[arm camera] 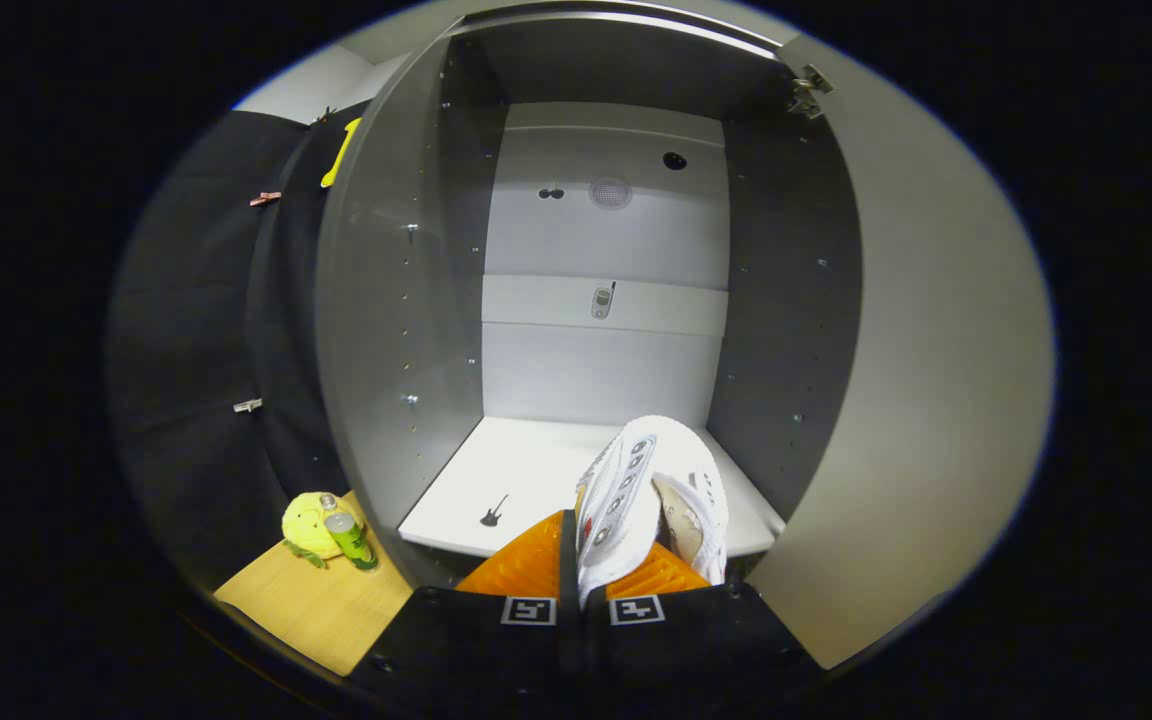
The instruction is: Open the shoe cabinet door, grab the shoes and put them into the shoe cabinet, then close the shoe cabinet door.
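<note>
Now holding a white shoe (651,495), pinched between the fingers of the gripper (581,575), its long axis pointing ahead over the shelf (526,480) of the cabinet (406,300); door (936,400) standing open alongside; likely needing only lowering.

A staged recording booth. Black cloth wall (196,330), hung with clips, fills the left of the frame. A grey shoe cabinet (406,300) stands open at centre, small stickers on its back panel. A wooden bench (306,600) sits lower left.
</note>
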A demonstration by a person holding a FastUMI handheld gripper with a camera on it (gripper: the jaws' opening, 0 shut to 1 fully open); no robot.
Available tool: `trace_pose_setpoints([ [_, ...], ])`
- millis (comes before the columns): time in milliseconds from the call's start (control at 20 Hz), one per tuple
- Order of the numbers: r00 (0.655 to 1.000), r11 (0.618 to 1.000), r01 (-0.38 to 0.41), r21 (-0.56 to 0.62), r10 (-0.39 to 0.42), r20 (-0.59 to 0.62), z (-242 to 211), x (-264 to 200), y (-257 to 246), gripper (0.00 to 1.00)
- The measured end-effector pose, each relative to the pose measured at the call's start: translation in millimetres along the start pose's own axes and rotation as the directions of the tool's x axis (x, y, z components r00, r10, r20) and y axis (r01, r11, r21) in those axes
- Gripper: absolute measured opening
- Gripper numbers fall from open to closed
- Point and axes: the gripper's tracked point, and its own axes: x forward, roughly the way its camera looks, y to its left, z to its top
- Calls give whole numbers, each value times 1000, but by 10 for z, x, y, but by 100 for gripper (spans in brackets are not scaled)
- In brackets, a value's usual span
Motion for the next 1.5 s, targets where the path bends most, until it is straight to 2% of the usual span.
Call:
trace_pose_setpoints([
  [300,999,999,-34,-13,33,-25,207,1078,-129,5],
  [550,994,999,-48,8,48,-99,13,1754,-166,4],
  [700,987,999,-46,13,47,-156,-163,1815,-193,4],
  [1200,974,999,-52,7,52,-222,-290,1779,-178,5],
  [1300,971,998,-55,-14,51,-233,-308,1722,-171,9],
  [1400,968,997,-61,-44,48,-245,-366,1685,-145,16],
  [1450,966,997,-70,-44,57,-254,-400,1658,-86,28],
  [1500,965,997,-73,-38,61,-254,-399,1632,-85,32],
])
